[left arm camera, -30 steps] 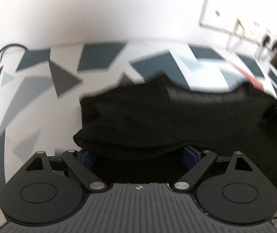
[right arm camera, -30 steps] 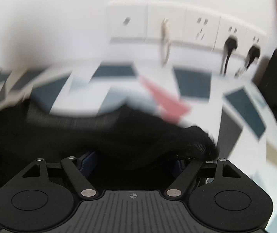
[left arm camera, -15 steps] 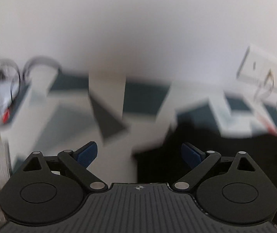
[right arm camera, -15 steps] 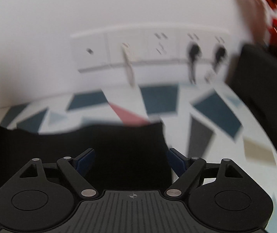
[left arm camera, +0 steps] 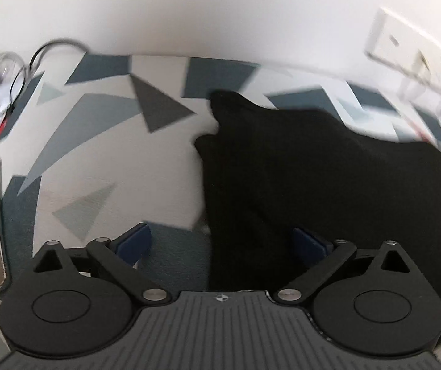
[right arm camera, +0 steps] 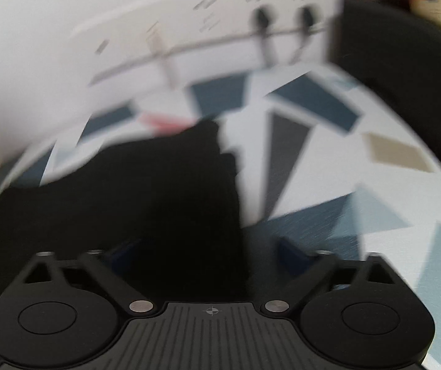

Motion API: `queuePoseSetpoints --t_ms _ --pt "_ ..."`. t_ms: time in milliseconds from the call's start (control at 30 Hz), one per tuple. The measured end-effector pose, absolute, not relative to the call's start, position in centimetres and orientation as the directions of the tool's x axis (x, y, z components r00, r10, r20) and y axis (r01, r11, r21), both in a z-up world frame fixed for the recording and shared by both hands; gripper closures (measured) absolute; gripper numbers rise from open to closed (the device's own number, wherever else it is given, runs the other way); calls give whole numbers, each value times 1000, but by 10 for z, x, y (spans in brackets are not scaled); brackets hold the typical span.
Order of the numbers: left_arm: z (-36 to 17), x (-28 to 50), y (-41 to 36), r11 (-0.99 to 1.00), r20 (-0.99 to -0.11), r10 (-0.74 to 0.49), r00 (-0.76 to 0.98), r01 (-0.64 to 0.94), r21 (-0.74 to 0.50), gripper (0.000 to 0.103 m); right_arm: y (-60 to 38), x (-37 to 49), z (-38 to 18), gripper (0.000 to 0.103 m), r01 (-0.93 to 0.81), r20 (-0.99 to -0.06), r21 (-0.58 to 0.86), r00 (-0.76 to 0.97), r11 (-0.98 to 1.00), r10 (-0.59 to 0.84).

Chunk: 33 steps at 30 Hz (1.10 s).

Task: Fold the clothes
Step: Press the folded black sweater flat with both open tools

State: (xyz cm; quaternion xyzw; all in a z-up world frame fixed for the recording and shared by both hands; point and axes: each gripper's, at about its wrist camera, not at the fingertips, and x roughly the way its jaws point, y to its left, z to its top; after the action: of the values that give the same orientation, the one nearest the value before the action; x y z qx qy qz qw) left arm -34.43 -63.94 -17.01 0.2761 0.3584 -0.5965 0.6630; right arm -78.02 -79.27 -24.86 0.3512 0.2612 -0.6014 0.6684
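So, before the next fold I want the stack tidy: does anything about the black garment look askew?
Slightly. The black garment lies flat, but its left edge is stepped, with one corner poking beyond the layers beneath. Nothing else stands out.

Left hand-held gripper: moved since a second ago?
Yes. The left hand-held gripper moved left off the black garment: the cloth once spanned the view, and now only its left edge lies between the open jaws.
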Motion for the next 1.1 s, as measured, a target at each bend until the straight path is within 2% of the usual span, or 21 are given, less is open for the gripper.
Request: queuePoseSetpoints --t_ms 67,100,167,233,267,367,433,467,500,533,567,633,667,767,900,1033,1100 --pt "-169 -348 -628 123 -802 -598 16 990 -73 10 -786 -774 -248 35 988 -776 135 153 76 -612" --pt "-168 -350 -622 122 -802 -597 11 990 -77 14 -782 -772 -247 39 986 -776 136 164 93 -609" --pt "-165 -354 -608 123 -805 -593 4 989 -85 24 -774 -774 -245 63 982 -777 155 186 104 -602" --pt "-163 -359 -594 107 -810 -587 -7 991 -86 33 -763 -779 -243 74 977 -781 187 213 105 -587" --pt "-162 -362 -587 97 -813 -583 -12 992 -84 36 -758 -782 -242 76 973 -786 204 226 103 -576" --pt "-160 -366 -568 77 -830 -557 -39 992 -98 36 -736 -789 -240 78 969 -800 221 244 109 -548" --pt "-159 -368 -559 55 -844 -532 -71 992 -118 29 -721 -793 -239 78 968 -808 226 249 109 -533" --pt "-158 -368 -557 40 -850 -517 -101 989 -142 15 -716 -795 -238 75 968 -811 231 249 102 -530" --pt "-158 -365 -558 32 -852 -507 -132 985 -172 10 -711 -798 -237 72 968 -811 235 248 92 -530" --pt "-157 -362 -560 38 -851 -504 -148 980 -194 10 -707 -801 -236 62 968 -806 238 240 75 -542" --pt "-157 -358 -564 54 -850 -505 -150 977 -204 10 -704 -804 -234 46 969 -796 242 231 55 -559" --pt "-156 -347 -579 102 -852 -507 -127 973 -206 10 -702 -808 -229 26 966 -775 257 221 25 -592" --pt "-156 -343 -587 115 -850 -513 -123 971 -210 8 -703 -808 -227 21 964 -765 264 222 19 -604" --pt "-159 -337 -616 109 -833 -542 -110 974 -200 1 -711 -802 -226 15 972 -759 232 205 37 -618" --pt "-162 -355 -657 48 -843 -537 -22 997 -57 0 -728 -785 -234 13 995 -783 98 98 33 -614" --pt "-163 -362 -668 64 -831 -556 -5 997 -49 0 -735 -778 -250 2 994 -801 106 102 27 -590" --pt "-164 -363 -665 75 -825 -565 2 996 -49 0 -732 -775 -253 1 995 -785 97 97 33 -611"
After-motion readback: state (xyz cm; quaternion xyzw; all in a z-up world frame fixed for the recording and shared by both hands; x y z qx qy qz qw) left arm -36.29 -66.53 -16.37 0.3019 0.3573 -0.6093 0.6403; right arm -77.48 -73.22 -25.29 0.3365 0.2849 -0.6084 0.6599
